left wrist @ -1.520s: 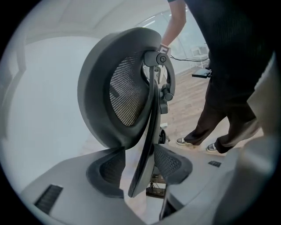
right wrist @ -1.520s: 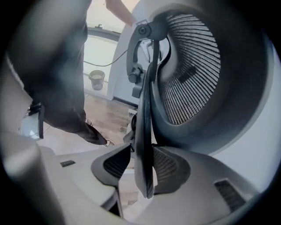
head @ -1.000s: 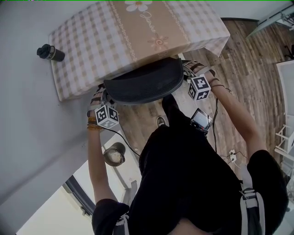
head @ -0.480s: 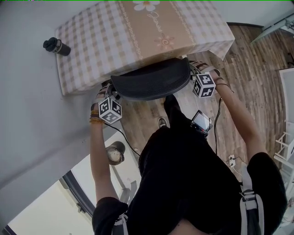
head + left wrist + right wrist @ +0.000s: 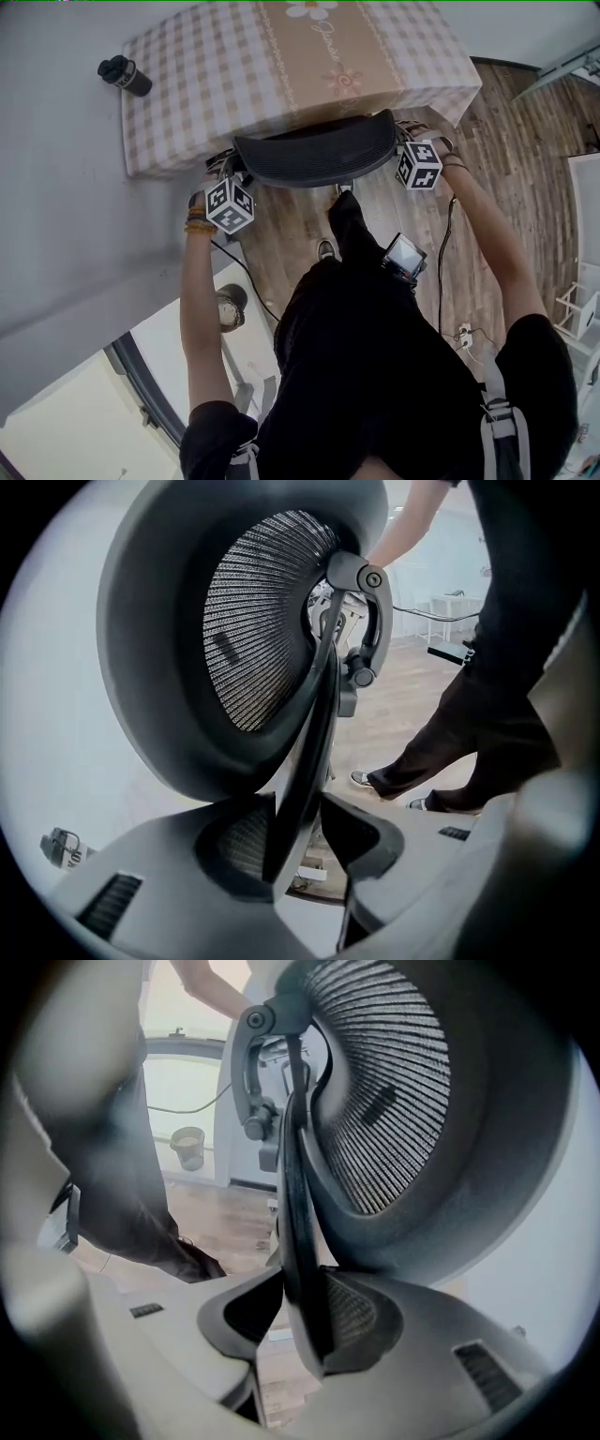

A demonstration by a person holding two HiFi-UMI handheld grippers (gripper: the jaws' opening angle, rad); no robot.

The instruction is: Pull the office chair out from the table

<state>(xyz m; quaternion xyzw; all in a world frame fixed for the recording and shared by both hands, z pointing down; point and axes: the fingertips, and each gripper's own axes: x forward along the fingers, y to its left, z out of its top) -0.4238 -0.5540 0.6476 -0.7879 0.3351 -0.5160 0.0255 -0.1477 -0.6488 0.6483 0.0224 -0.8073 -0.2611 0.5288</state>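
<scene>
The black office chair's mesh backrest (image 5: 314,150) stands against the front edge of the table (image 5: 216,75), which has a checked cloth over it. My left gripper (image 5: 230,175) is at the backrest's left end and my right gripper (image 5: 405,142) at its right end. In the left gripper view the thin black rim (image 5: 298,761) of the backrest (image 5: 253,621) runs between the jaws, and the left gripper (image 5: 300,832) is shut on it. In the right gripper view the right gripper (image 5: 300,1312) is shut on the rim (image 5: 298,1241) of the backrest (image 5: 394,1082) in the same way. The seat is hidden.
A dark bottle (image 5: 125,75) lies on the floor left of the table. A small bucket (image 5: 228,307) stands by the wall behind my left arm. The person's legs (image 5: 342,225) are right behind the chair on the wood floor. A white rack (image 5: 581,309) is at the far right.
The whole scene has slid up and to the right in the head view. Both grippers stay at the ends of the backrest, and the left marker cube has rolled a little.
</scene>
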